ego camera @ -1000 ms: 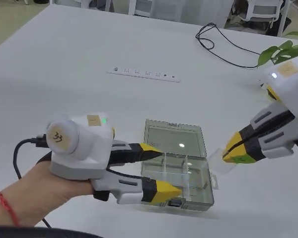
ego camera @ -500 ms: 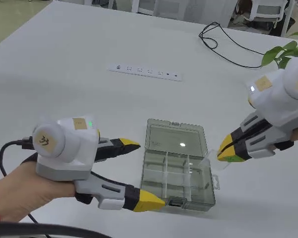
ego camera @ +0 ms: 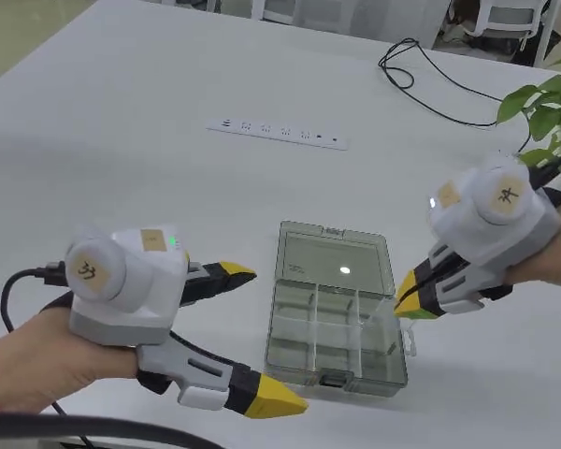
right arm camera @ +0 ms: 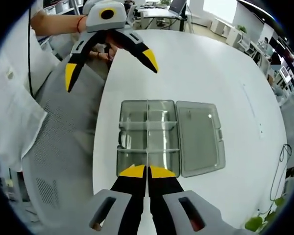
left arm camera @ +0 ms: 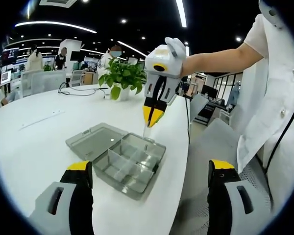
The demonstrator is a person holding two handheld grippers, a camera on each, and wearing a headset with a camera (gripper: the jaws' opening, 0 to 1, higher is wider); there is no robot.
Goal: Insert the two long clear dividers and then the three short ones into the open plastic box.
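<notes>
My right gripper (ego camera: 407,301) is clamped on a clear short divider (left arm camera: 146,131) just over the open box (ego camera: 329,257) – next, I think, it must go straight down into its slot; left gripper (ego camera: 260,339) beside, jaws apart

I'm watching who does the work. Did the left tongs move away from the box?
Yes. The left tongs pulled back leftward from the plastic box: earlier their tips straddled its left edge, now they stop short of it.
</notes>
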